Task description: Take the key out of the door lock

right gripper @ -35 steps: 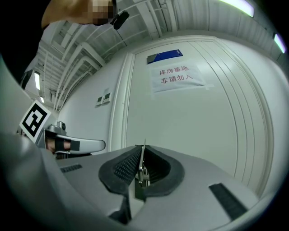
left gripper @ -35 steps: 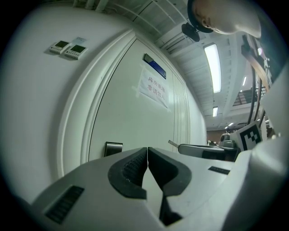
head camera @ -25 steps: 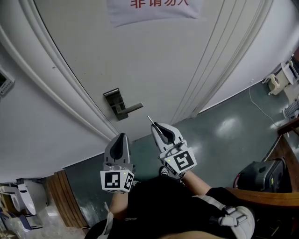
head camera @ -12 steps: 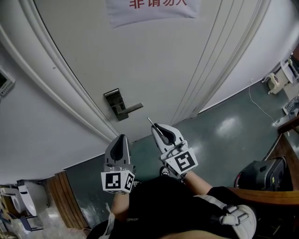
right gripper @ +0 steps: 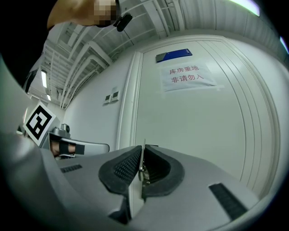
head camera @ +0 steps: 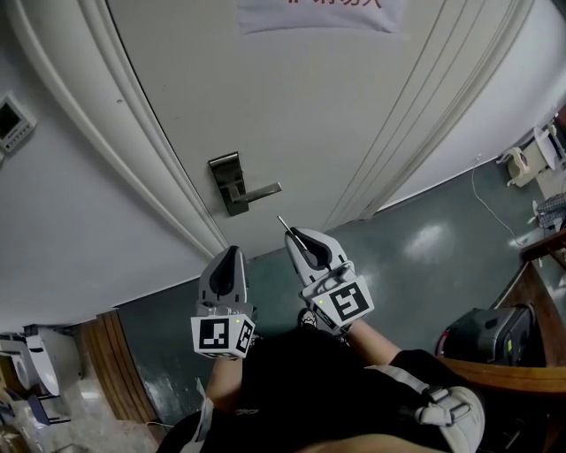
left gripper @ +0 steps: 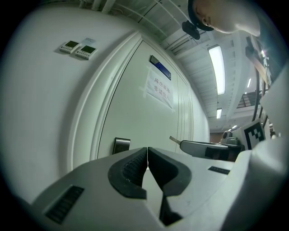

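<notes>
The white door (head camera: 309,106) carries a metal lock plate with a lever handle (head camera: 234,186), seen also as the lock plate (left gripper: 121,145) in the left gripper view. My right gripper (head camera: 294,235) is shut on a thin silver key (head camera: 284,224), whose blade sticks out past the tips toward the door, clear of the lock. The key (right gripper: 142,159) stands edge-on between the pads in the right gripper view. My left gripper (head camera: 229,254) hovers beside it at the left, shut and empty (left gripper: 147,155). Both point level at the door, short of it.
A paper sign (head camera: 318,13) hangs high on the door. A small wall panel (head camera: 16,124) sits left of the door frame. On the green floor at the right stand a black bag (head camera: 486,332) and wooden furniture (head camera: 541,270).
The head view has shifted, so the lock plate now sits a little higher and further right in the picture. Both grippers keep their places, the key still in the right one.
</notes>
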The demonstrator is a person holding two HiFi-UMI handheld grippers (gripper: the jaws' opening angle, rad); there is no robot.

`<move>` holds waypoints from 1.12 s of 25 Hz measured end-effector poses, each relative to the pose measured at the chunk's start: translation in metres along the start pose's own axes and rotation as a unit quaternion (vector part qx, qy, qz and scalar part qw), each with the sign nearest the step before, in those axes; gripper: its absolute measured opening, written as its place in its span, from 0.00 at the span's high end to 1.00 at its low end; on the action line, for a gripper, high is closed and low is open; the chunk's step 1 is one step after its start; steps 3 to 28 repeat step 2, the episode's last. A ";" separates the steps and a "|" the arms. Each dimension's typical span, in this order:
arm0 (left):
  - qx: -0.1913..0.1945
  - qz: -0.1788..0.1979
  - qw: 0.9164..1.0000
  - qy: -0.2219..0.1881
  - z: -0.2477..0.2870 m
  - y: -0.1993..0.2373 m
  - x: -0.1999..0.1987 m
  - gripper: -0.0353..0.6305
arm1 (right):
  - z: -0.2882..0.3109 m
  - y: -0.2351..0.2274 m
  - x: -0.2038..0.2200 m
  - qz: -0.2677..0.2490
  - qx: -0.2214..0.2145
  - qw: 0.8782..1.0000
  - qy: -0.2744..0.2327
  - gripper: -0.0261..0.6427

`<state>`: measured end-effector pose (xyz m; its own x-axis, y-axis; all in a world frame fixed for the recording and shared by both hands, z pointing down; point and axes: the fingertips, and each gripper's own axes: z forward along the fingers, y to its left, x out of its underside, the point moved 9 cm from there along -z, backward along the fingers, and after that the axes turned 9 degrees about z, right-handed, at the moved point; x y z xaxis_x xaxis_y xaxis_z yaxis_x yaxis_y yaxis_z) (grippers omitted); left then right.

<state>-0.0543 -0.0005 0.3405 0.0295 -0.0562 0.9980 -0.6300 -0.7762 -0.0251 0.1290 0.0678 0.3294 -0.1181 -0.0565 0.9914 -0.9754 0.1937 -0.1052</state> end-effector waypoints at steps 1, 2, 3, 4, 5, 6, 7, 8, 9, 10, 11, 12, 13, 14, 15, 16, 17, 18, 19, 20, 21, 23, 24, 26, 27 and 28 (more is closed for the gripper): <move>0.001 -0.002 1.000 -0.001 0.000 0.004 0.003 0.91 | 0.004 0.003 0.001 -0.001 -0.001 1.000 0.000 0.92; 0.001 -0.004 1.000 -0.001 -0.001 0.007 0.006 0.91 | 0.007 0.006 0.002 -0.002 -0.003 1.000 0.001 0.92; 0.001 -0.004 1.000 -0.001 -0.001 0.007 0.006 0.91 | 0.007 0.006 0.002 -0.002 -0.003 1.000 0.001 0.92; 0.001 -0.004 1.000 -0.001 -0.001 0.007 0.006 0.91 | 0.007 0.006 0.002 -0.002 -0.003 1.000 0.001 0.92; 0.001 -0.004 1.000 -0.001 -0.001 0.007 0.006 0.91 | 0.007 0.006 0.002 -0.002 -0.003 1.000 0.001 0.92; 0.001 -0.004 1.000 -0.001 -0.001 0.007 0.006 0.91 | 0.007 0.006 0.002 -0.002 -0.003 1.000 0.001 0.92; 0.001 -0.004 1.000 -0.001 -0.001 0.007 0.006 0.91 | 0.007 0.006 0.002 -0.002 -0.003 1.000 0.001 0.92; 0.001 -0.004 1.000 -0.001 -0.001 0.007 0.006 0.91 | 0.007 0.006 0.002 -0.002 -0.003 1.000 0.001 0.92; 0.001 -0.004 1.000 -0.001 -0.001 0.007 0.006 0.91 | 0.007 0.006 0.002 -0.002 -0.003 1.000 0.001 0.92; 0.001 -0.004 1.000 -0.001 -0.001 0.007 0.006 0.91 | 0.007 0.006 0.002 -0.002 -0.003 1.000 0.001 0.92; 0.001 -0.004 1.000 -0.001 -0.001 0.007 0.006 0.91 | 0.007 0.006 0.002 -0.002 -0.003 1.000 0.001 0.92; 0.001 -0.004 1.000 -0.001 -0.001 0.007 0.006 0.91 | 0.007 0.006 0.002 -0.002 -0.003 1.000 0.001 0.92; 0.001 -0.004 1.000 -0.001 -0.001 0.007 0.006 0.91 | 0.007 0.006 0.002 -0.002 -0.003 1.000 0.001 0.92; 0.001 -0.004 1.000 -0.001 -0.001 0.007 0.006 0.91 | 0.007 0.006 0.002 -0.002 -0.003 1.000 0.001 0.92; 0.001 -0.004 1.000 -0.001 -0.001 0.007 0.006 0.91 | 0.007 0.006 0.002 -0.002 -0.003 1.000 0.001 0.92; 0.001 -0.004 1.000 -0.001 -0.001 0.007 0.006 0.91 | 0.007 0.006 0.002 -0.002 -0.003 1.000 0.001 0.92; 0.001 -0.004 1.000 -0.001 -0.001 0.007 0.006 0.91 | 0.007 0.006 0.002 -0.002 -0.003 1.000 0.001 0.92; 0.001 -0.004 1.000 -0.001 -0.001 0.007 0.006 0.91 | 0.007 0.006 0.002 -0.002 -0.003 1.000 0.001 0.92; 0.001 -0.004 1.000 -0.001 -0.001 0.007 0.006 0.91 | 0.007 0.006 0.002 -0.002 -0.003 1.000 0.001 0.92; 0.001 -0.004 1.000 -0.001 -0.001 0.007 0.006 0.91 | 0.007 0.006 0.002 -0.002 -0.003 1.000 0.001 0.92; 0.001 -0.004 1.000 -0.001 -0.001 0.007 0.006 0.91 | 0.007 0.006 0.002 -0.002 -0.003 1.000 0.001 0.92; 0.001 -0.004 1.000 -0.001 -0.001 0.007 0.006 0.91 | 0.007 0.006 0.002 -0.002 -0.003 1.000 0.001 0.92; 0.001 -0.004 1.000 -0.001 -0.001 0.007 0.006 0.91 | 0.007 0.006 0.002 -0.002 -0.003 1.000 0.001 0.92; 0.001 -0.004 1.000 -0.001 -0.001 0.007 0.006 0.91 | 0.007 0.006 0.002 -0.002 -0.003 1.000 0.001 0.92; 0.001 -0.004 1.000 -0.001 -0.001 0.007 0.006 0.91 | 0.007 0.006 0.002 -0.002 -0.003 1.000 0.001 0.92; 0.001 -0.004 1.000 -0.001 -0.001 0.007 0.006 0.91 | 0.007 0.006 0.002 -0.002 -0.003 1.000 0.001 0.92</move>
